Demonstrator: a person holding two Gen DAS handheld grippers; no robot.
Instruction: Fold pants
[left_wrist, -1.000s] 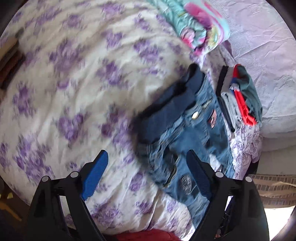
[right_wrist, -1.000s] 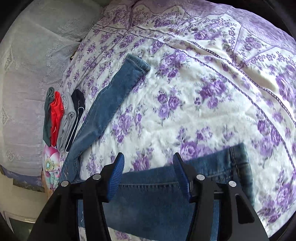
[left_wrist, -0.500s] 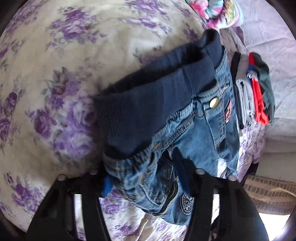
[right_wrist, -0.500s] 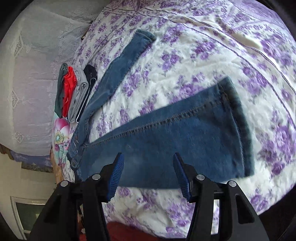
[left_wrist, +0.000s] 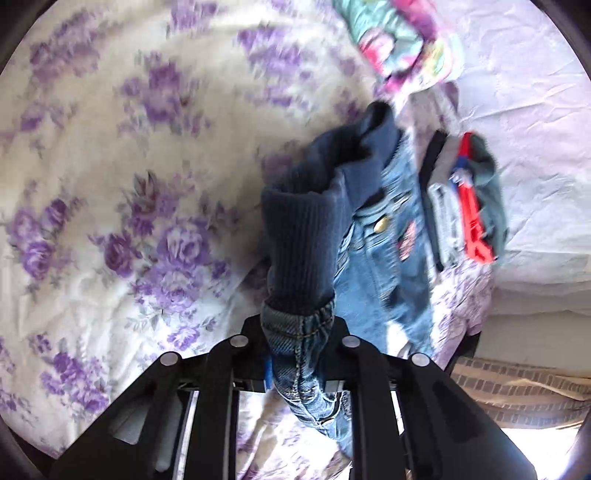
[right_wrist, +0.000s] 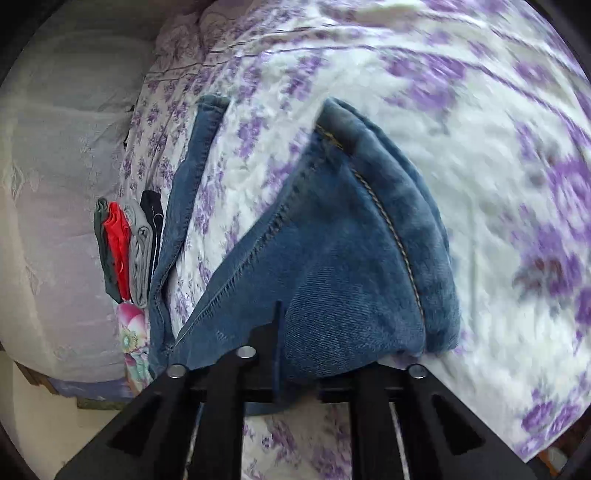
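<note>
The blue jeans lie on the floral bedspread, with a dark ribbed waistband and a brass button. My left gripper is shut on the waist corner, the denim bunched between its jaws and lifted off the bed. In the right wrist view my right gripper is shut on the hem end of the near leg, which drapes over the jaws. The other leg lies stretched out towards the far left.
A stack of folded clothes, red, grey, green and black, sits next to the jeans by a pale lilac pillow. A bright floral folded cloth lies beyond the waistband. The bedspread stretches away to the right.
Both grippers have closed on the jeans: the left on the waist corner, the right on the leg hem. Both parts are now lifted off the bed.
</note>
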